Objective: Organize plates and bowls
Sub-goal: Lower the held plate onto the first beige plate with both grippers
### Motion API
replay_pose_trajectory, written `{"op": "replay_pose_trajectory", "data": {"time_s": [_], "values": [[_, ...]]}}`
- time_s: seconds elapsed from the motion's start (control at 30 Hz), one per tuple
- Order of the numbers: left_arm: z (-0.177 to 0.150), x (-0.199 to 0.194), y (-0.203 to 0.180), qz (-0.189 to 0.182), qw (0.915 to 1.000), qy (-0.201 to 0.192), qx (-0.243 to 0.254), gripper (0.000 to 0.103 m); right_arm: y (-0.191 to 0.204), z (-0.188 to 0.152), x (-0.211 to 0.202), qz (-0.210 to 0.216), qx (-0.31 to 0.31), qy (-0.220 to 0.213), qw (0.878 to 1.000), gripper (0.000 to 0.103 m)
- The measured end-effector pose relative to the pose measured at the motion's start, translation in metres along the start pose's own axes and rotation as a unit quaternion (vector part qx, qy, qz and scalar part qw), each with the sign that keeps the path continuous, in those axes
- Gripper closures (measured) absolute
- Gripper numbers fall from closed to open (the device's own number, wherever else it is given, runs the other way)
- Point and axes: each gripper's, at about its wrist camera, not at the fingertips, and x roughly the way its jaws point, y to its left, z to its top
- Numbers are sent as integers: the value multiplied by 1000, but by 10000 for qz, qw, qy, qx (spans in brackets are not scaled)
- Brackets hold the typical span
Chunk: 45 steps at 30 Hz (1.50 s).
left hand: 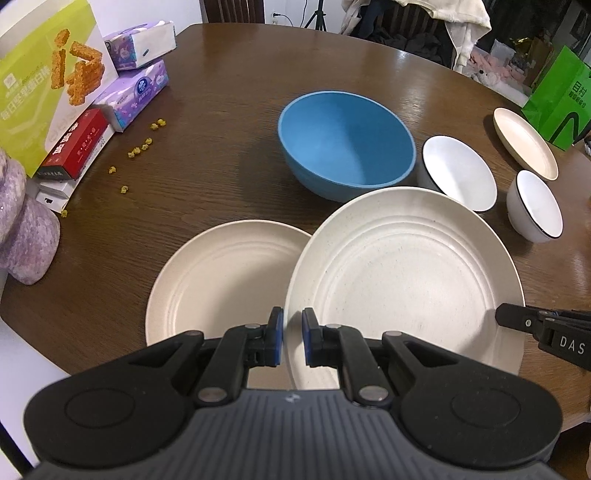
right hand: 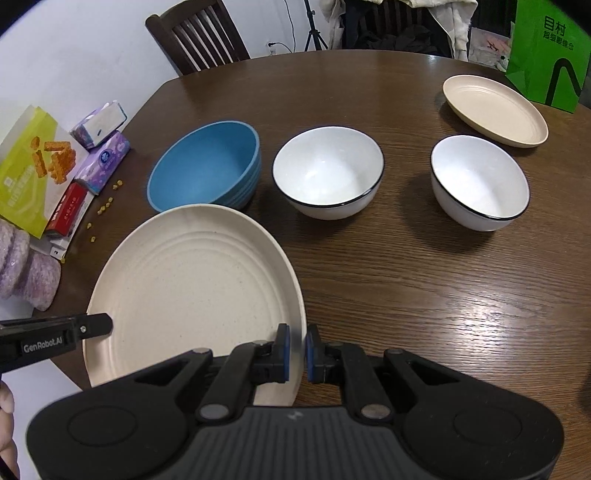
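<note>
Nearest, both tongs pinch one cream plate [left hand: 402,280] by its rim: the left gripper [left hand: 293,338] on its left edge, the right gripper [right hand: 297,352] on its right edge, jaws narrow on it. It is carried, overlapping a second cream plate [left hand: 218,284] just left of the left tongs; only the left view shows that one. Beyond lie the blue bowl [right hand: 207,166] and two white bowls [right hand: 328,170] [right hand: 480,181], unstacked, and farthest right a third plate [right hand: 495,109]. Stacking seems barely begun; only the right view shows a wooden chair [right hand: 195,33].
</note>
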Motion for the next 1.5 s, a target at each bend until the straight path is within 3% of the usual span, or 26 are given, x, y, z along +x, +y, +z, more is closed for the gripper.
{"op": "replay_pose_trajectory", "data": {"time_s": [1.5], "values": [[-1,32,106,47,9989,301,-347,92,98,-1,59,31,-661,188,9976,94]]}}
